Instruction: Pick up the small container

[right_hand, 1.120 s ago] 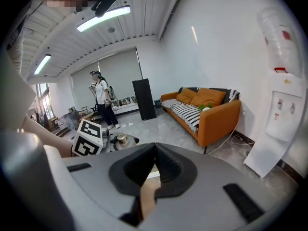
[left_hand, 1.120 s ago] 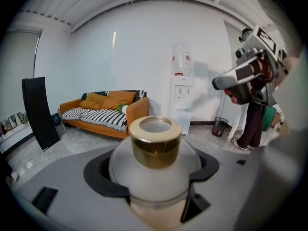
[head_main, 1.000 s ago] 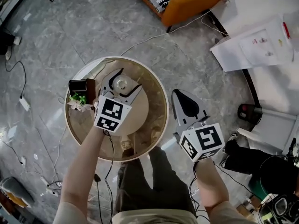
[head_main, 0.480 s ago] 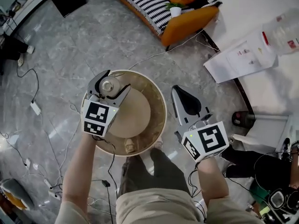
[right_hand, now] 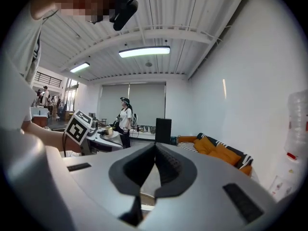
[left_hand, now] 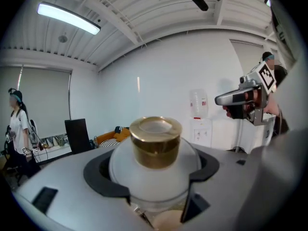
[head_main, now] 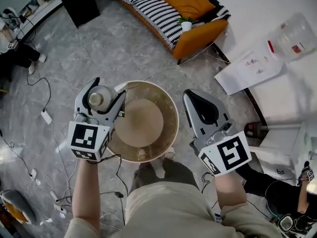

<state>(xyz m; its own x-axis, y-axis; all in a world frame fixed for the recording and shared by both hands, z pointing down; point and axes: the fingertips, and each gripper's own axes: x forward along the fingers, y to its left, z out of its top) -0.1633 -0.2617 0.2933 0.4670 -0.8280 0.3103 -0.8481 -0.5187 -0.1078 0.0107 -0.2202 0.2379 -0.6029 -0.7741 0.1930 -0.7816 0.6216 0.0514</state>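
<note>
Small container (left_hand: 154, 165) between left gripper (left_hand: 153, 177) jaws

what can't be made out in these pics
- Base of the small container: in the left gripper view it is sunk behind the jaws of the left claw, and the head view shows only its top.
- Small object at the near rim of the round table: head view, too small to identify.
- Print on the papers: head view, too small to read.
</note>
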